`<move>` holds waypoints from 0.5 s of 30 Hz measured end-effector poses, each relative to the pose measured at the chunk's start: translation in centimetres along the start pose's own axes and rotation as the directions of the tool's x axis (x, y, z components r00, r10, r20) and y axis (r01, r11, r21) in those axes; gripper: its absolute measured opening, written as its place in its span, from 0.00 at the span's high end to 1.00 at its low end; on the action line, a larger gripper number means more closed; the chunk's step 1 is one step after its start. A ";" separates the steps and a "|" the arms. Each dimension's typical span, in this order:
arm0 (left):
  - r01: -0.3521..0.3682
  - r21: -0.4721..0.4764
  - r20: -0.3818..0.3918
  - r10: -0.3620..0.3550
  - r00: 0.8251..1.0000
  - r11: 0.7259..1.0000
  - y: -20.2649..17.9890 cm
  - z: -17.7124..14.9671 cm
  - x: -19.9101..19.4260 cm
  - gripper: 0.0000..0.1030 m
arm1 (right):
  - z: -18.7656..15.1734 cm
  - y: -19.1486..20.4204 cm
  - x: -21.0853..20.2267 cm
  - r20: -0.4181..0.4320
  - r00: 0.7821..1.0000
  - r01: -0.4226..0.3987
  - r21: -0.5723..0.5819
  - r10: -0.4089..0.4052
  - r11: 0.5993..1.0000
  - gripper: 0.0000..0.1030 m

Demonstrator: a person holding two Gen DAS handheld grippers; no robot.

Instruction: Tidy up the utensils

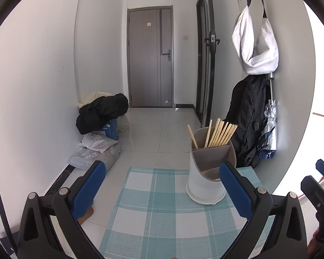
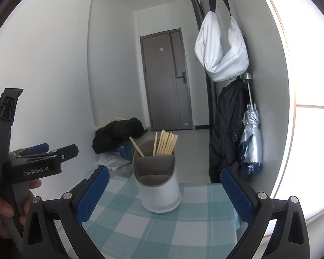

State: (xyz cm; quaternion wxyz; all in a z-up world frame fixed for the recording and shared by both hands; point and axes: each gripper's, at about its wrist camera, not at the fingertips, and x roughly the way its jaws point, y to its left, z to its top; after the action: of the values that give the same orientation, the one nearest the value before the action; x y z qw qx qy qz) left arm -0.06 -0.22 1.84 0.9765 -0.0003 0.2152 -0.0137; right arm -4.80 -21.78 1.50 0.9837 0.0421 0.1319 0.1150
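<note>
A white and grey utensil holder (image 1: 207, 172) (image 2: 157, 183) stands upright on the teal checked cloth (image 1: 162, 215) (image 2: 162, 226) that covers a small table. Several wooden chopsticks (image 1: 221, 132) (image 2: 166, 143) stand in its rear compartment, one leaning apart to the left; the front compartments look empty. My left gripper (image 1: 162, 185) is open, nothing between its blue pads, with the holder just left of its right pad. My right gripper (image 2: 164, 192) is open too, the holder standing beyond and between its fingers. No loose utensil shows on the cloth.
A hand holds the left gripper's body (image 2: 32, 166) at the left of the right wrist view. A black backpack (image 1: 248, 118), a folded umbrella (image 2: 251, 142) and a white bag (image 1: 256, 43) hang on the right wall. Jackets and parcels (image 1: 101, 125) lie on the floor by the left wall; a grey door (image 1: 151, 58) stands beyond.
</note>
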 end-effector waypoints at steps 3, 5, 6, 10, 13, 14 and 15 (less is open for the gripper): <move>-0.002 -0.016 -0.003 0.002 1.000 1.000 0.2 0.1 0.3 0.01 | -0.6 -0.2 1.0 -0.053 0.999 0.000 0.019 0.001 1.000 0.00; 0.002 -0.023 -0.006 -0.002 1.000 1.000 0.3 0.2 0.5 0.01 | -1.1 -0.4 1.6 -0.087 0.996 0.004 0.046 0.000 0.999 0.00; 0.006 -0.029 -0.020 -0.007 1.000 1.000 0.3 0.2 0.6 0.01 | -1.4 -0.6 1.9 -0.106 0.994 0.002 0.065 0.005 0.998 0.00; 0.018 -0.034 -0.037 -0.019 0.999 0.999 0.1 0.1 0.4 0.01 | -1.6 -0.8 2.2 -0.129 0.992 0.000 0.089 0.012 0.996 0.00; 0.023 -0.013 -0.031 -0.024 0.999 1.000 -0.2 -0.1 0.1 0.01 | -1.6 -0.7 2.0 -0.125 0.992 0.000 0.091 0.011 0.996 0.00; 0.027 -0.010 -0.031 -0.028 0.999 1.000 -0.3 -0.1 0.0 0.01 | -1.6 -0.6 2.0 -0.125 0.992 0.002 0.087 0.009 0.996 0.00; 0.030 -0.009 -0.033 -0.031 0.999 0.999 -0.4 -0.2 0.1 0.01 | -1.7 -0.6 2.0 -0.125 0.992 0.002 0.084 0.009 0.996 0.00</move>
State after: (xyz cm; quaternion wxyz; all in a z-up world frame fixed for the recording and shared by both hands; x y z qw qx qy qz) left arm -0.08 -0.58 1.65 0.9724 -0.0076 0.2314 -0.0277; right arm -3.25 -21.77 -0.67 0.9706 0.0764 0.1980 0.1135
